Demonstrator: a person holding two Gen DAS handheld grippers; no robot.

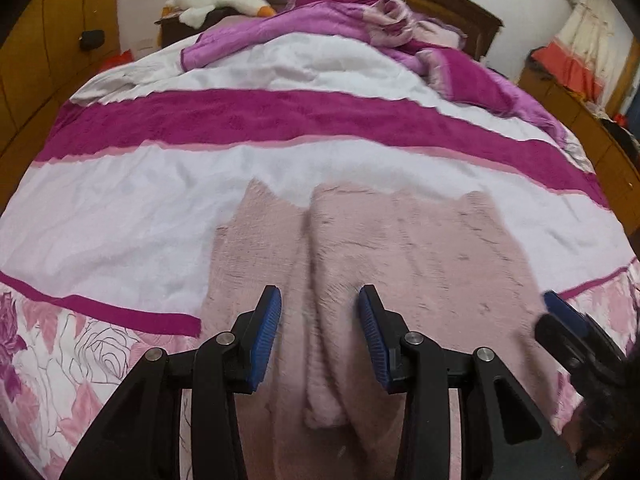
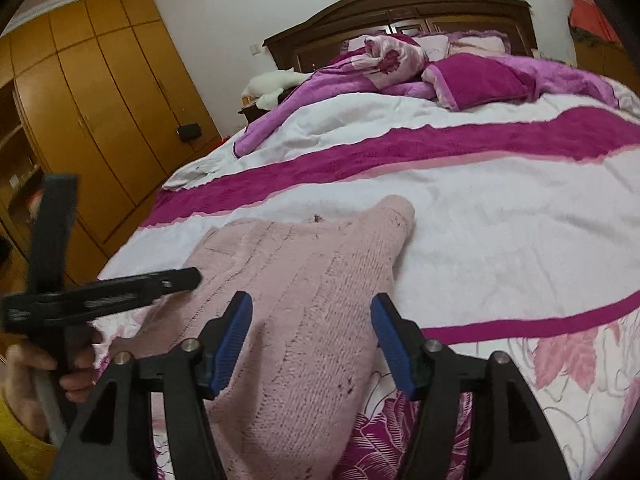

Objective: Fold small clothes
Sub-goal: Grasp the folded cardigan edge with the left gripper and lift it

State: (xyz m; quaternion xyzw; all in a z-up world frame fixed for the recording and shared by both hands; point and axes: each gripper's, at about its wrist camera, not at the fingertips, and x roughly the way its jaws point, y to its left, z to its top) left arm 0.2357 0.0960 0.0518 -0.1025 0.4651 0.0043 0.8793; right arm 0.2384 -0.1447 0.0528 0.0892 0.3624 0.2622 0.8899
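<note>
Hovering over pink knit sweater (image 2: 304, 300), mid-fold; my left gripper (image 1: 320, 336) and right gripper (image 2: 312, 344) both gaping, gripping nothing; regrasping hem next.

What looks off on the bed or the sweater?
The pink knit sweater has a lengthwise bunched ridge rather than lying flat, and small dark flecks dot the knit; whether these are holes or lint is unclear. Up by the headboard, the purple blanket sits in a rumpled heap. Nothing spilled.
</note>
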